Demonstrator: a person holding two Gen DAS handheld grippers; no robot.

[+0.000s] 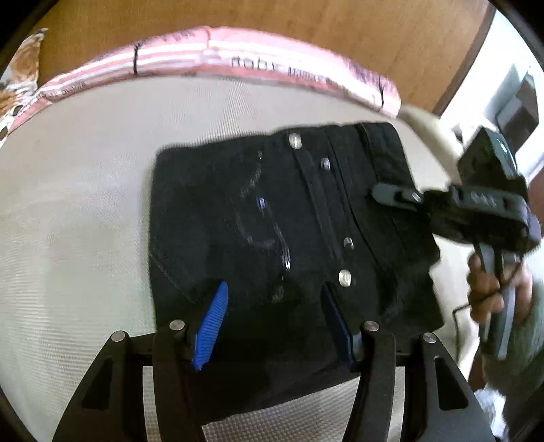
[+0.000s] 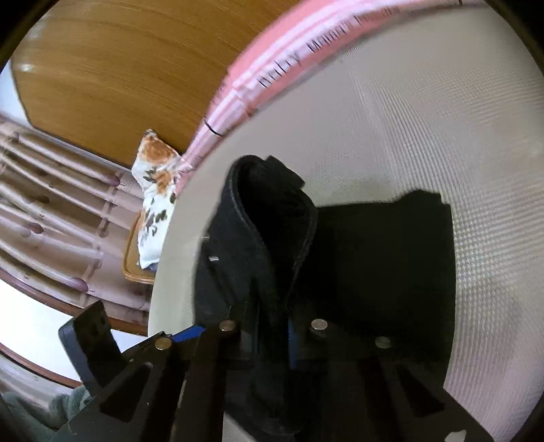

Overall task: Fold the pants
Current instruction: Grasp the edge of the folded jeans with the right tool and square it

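Note:
Black pants (image 1: 272, 217) lie folded on a cream mattress (image 1: 74, 210), the waistband side with metal buttons facing up. My left gripper (image 1: 275, 319) is open, its blue pads (image 1: 212, 323) spread over the near edge of the pants, holding nothing. My right gripper shows in the left wrist view (image 1: 384, 195) at the right edge of the pants, held by a hand. In the right wrist view my right gripper (image 2: 265, 326) is shut on a raised fold of the pants (image 2: 258, 238), which stands up between its fingers.
A pink striped mattress border (image 1: 238, 57) runs along the far edge, with a wooden headboard (image 1: 272, 17) behind it. A floral pillow (image 2: 153, 190) and pleated curtains (image 2: 51, 204) show at the left of the right wrist view.

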